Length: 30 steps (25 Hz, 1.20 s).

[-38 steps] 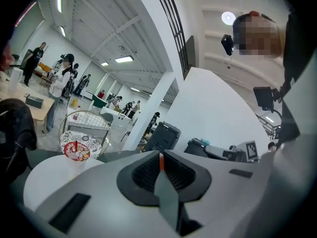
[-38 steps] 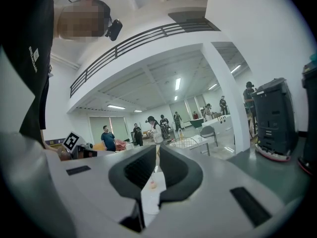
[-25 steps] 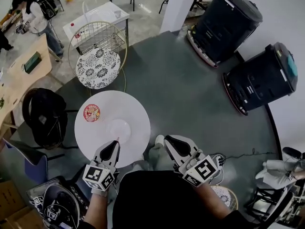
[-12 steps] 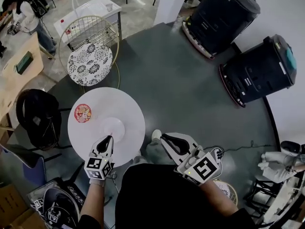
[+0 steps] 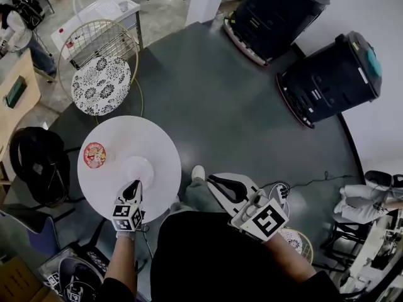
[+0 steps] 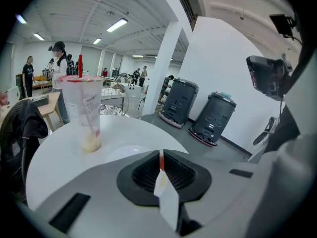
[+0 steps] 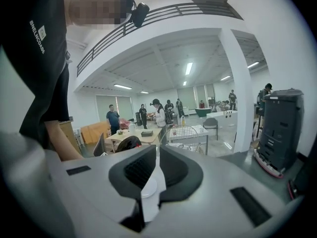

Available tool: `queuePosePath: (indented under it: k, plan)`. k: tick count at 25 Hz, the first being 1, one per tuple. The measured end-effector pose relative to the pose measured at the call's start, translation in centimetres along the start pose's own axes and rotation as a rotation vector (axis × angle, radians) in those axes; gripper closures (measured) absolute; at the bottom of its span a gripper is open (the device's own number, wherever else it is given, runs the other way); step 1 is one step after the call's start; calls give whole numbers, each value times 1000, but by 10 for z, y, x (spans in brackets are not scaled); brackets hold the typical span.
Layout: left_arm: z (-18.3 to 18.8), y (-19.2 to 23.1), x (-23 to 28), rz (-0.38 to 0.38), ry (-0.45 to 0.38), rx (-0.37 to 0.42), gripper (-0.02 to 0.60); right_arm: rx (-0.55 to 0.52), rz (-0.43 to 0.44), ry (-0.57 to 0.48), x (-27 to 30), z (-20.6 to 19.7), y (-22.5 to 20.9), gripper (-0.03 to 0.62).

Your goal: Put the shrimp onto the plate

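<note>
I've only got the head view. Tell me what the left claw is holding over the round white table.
Observer: The left gripper view shows the left claw shut on a thin red-orange piece, probably the shrimp.
Operator: Report what is inside the red-lidded cup.
Observer: The clear plastic cup is nearly empty: pale residue at its bottom, a red straw standing in it.
Operator: Check the right claw.
Observer: The right gripper view shows the right claw shut, with nothing gripped.
</note>
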<state>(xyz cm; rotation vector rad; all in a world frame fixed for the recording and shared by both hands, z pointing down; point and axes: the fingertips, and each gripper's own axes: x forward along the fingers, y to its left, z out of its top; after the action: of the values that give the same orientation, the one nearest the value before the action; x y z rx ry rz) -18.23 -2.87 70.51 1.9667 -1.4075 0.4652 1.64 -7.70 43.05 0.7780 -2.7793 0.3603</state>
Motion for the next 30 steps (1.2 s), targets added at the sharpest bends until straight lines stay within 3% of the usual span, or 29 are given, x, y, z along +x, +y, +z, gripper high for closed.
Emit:
queuePosePath:
  k: [21, 30]
  plan:
    - [-49, 12, 45, 10, 163, 49, 554, 25, -60, 12, -3, -5, -20, 563]
    - [-57, 13, 51, 26, 193, 56, 554, 32, -74, 15, -8, -9, -31, 563]
